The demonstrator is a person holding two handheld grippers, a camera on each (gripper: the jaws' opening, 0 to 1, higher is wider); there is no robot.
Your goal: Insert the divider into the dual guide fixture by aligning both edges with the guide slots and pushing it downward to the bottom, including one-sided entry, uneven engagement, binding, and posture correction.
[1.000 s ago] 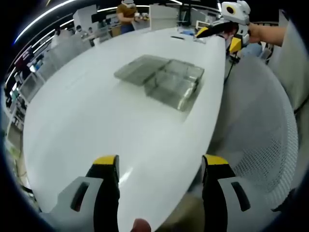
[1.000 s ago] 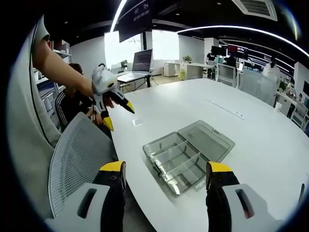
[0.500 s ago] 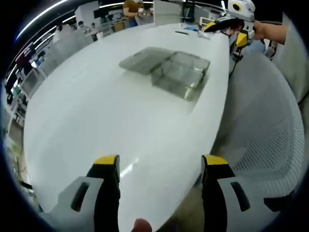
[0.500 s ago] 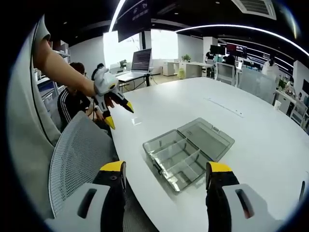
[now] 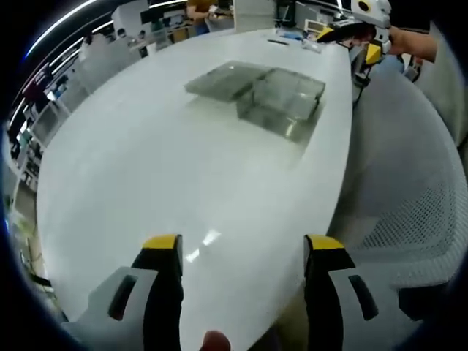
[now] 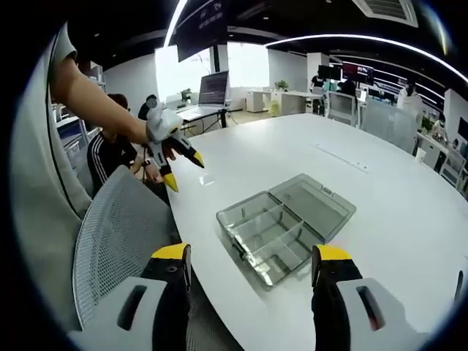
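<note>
A clear plastic compartment box [image 6: 281, 227] lies on the white table [image 6: 395, 219] with its lid folded flat behind it. Thin clear dividers [image 6: 257, 232] stand inside its tray. My right gripper [image 6: 252, 257] hangs open and empty above the table's near edge, short of the box. To its left, a hand holds my left gripper [image 6: 184, 170] above the table's edge, jaws apart. In the left gripper view the box [image 5: 272, 93] sits far ahead. There my left gripper [image 5: 243, 247] is open over bare table, and the right gripper [image 5: 355, 36] shows at the top right.
A grey mesh chair [image 6: 117, 241] stands against the table's edge [image 5: 333, 197], under both grippers. A laptop [image 6: 214, 91] and desks stand beyond the table's far end. Chairs [image 5: 102, 69] line the table's other side, with people in the background.
The left gripper view has tipped down, so the box sits higher in it. In the right gripper view the left gripper has drifted slightly right. Both grippers stay open.
</note>
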